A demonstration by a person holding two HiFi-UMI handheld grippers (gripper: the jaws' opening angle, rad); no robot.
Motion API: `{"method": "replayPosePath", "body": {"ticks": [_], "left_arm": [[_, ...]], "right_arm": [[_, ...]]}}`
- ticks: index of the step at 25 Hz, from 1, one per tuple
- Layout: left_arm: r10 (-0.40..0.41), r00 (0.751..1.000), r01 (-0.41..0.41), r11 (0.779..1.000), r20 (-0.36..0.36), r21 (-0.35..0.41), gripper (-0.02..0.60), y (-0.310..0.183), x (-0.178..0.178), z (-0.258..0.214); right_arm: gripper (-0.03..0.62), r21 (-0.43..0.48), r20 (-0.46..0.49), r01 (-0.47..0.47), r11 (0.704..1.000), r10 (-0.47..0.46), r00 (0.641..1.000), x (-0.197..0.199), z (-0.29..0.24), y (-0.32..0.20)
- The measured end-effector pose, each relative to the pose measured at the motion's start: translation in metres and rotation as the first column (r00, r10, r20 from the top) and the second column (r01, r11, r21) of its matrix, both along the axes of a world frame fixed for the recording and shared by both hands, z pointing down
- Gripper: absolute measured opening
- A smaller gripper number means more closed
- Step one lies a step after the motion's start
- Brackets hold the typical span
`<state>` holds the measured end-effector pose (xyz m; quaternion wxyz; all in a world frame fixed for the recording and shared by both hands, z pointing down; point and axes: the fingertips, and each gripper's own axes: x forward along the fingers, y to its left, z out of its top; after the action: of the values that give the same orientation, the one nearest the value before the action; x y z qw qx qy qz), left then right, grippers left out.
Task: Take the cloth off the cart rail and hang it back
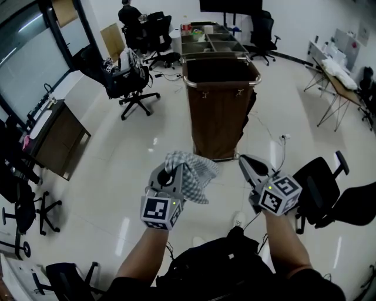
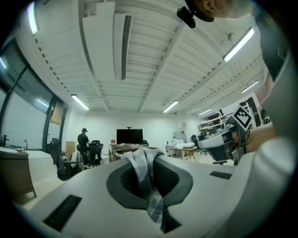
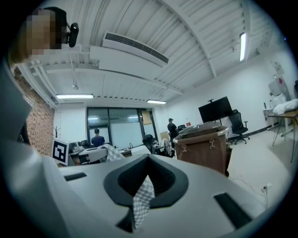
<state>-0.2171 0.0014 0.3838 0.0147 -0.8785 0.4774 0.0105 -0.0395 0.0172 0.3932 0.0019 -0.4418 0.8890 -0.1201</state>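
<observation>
Your left gripper (image 1: 166, 182) is clamped tight on the checkered cloth (image 1: 191, 173), which bunches over its jaws. Your right gripper (image 1: 249, 167), near it, pinches a small checkered scrap (image 3: 141, 200). The cart (image 1: 220, 117) and its rail (image 1: 220, 84) stand beyond, well apart from the cloth

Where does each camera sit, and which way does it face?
Head view: worn by the person, facing down at the floor and cart; both forearms, the left gripper holding the checked cloth, and the right gripper show.
Left gripper view: on the left gripper, facing along its shut jaws across the room; the person's head shows above.
Right gripper view: on the right gripper, facing along its jaws, shut on a checked strip, toward the cart; head at top left.
Shared: both gripper views show the monitor.
</observation>
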Motion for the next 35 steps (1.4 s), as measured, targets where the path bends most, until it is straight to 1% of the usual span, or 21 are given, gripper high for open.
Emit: {"method": "replayPosePath", "body": {"ticks": [6,13,19,22,25,28,32,35], "left_arm": [[0.035,0.999,-0.035,0.999,0.006,-0.022,0.005,-0.011,0.029,0.006],[0.04,0.999,-0.04,0.999,0.012,-0.013,0.005,-0.03,0.058,-0.008],[-0.002,1.0,0.002,0.999,0.022,0.032,0.005,-0.068,0.088,-0.049],[-0.018,0.999,0.017,0.999,0.032,0.044,0.005,-0.089,0.11,-0.066],[-0.052,0.998,0.05,0.997,0.044,0.05,0.005,-0.115,0.131,-0.081],[-0.094,0.995,0.092,0.994,0.031,0.061,0.005,-0.142,0.148,-0.098],[-0.129,0.991,0.125,0.986,0.035,0.107,0.005,-0.167,0.172,-0.133],[-0.136,0.99,0.129,0.981,0.037,0.141,0.005,-0.189,0.192,-0.16]], "right_arm": [[0.017,-0.004,-0.003,-0.035,0.999,0.035,0.999,0.028,0.001,-0.005],[0.017,0.017,0.006,-0.003,1.0,0.002,1.0,0.048,-0.008,-0.027],[0.017,0.062,0.017,0.053,0.997,-0.054,0.998,0.075,-0.035,-0.062],[0.017,0.09,0.012,0.062,0.994,-0.064,0.998,0.098,-0.056,-0.084],[0.017,0.131,0.01,0.081,0.988,-0.083,0.996,0.121,-0.08,-0.111],[0.017,0.161,0.0,0.112,0.981,-0.113,0.994,0.144,-0.102,-0.136],[0.017,0.201,-0.002,0.144,0.969,-0.147,0.989,0.173,-0.123,-0.158],[0.017,0.205,0.017,0.142,0.968,-0.148,0.989,0.194,-0.125,-0.176]]}}
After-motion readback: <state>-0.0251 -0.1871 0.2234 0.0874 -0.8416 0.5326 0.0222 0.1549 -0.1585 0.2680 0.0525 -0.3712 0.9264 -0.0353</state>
